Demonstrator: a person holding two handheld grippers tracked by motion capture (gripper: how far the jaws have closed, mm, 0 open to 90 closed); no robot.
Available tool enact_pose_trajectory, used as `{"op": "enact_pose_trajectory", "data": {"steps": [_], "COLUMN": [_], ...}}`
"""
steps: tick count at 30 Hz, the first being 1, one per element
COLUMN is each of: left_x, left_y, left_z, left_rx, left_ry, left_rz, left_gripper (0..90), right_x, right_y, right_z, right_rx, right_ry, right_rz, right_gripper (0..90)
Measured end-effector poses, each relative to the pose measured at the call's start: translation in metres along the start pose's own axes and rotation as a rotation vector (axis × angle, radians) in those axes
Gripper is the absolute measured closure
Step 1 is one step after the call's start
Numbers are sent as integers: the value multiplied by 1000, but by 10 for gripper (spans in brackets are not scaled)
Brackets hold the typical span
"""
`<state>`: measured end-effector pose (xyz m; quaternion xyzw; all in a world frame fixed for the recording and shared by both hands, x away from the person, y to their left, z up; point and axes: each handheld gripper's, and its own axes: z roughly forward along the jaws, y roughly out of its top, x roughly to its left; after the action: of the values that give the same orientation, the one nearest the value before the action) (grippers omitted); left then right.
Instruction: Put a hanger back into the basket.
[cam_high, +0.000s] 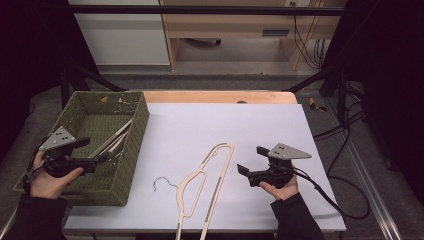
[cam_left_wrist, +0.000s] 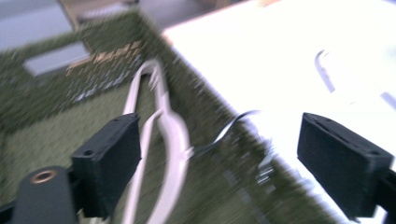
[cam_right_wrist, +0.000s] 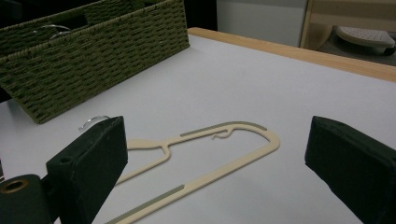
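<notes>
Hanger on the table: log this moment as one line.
hanger: flat on table, untouched | basket: holds another hanger | left gripper: open over basket | right gripper: open beside table hanger

Green woven basket (cam_high: 131, 150) at table's (cam_high: 280, 130) left edge; cream hanger (cam_high: 207, 180) flat on white surface beside it.

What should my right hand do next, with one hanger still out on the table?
Probably ease the right tongs forward and down to straddle the hanger on the table. They stand open with nothing between them, the hanger lies flat just ahead, and another hanger is already in the basket.
</notes>
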<state>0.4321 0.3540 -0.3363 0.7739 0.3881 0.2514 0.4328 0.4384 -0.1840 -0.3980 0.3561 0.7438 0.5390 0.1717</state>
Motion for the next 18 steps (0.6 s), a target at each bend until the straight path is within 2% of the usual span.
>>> {"op": "enact_pose_trajectory", "data": {"steps": [3,8,14,18], "left_x": [-16,-43,-69,-83], "left_y": [3,4,0,-3], "left_z": [-4,-7,-4,-2], "left_rx": [-77,-180,-224,-235], "left_ry": [-32,-55,-96,-114], "left_rz": [-15,-29,-48,-38], "left_gripper": [88,52,51,51], "right_x": [1,2,6,10], "right_y": [1,3,5,9], "right_z": [2,6,13,19], "right_rx": [2,4,10,13], "right_ry": [13,16,26,24], "right_rz": [-2,9,15,10], "right_gripper": [72,73,95,115]}}
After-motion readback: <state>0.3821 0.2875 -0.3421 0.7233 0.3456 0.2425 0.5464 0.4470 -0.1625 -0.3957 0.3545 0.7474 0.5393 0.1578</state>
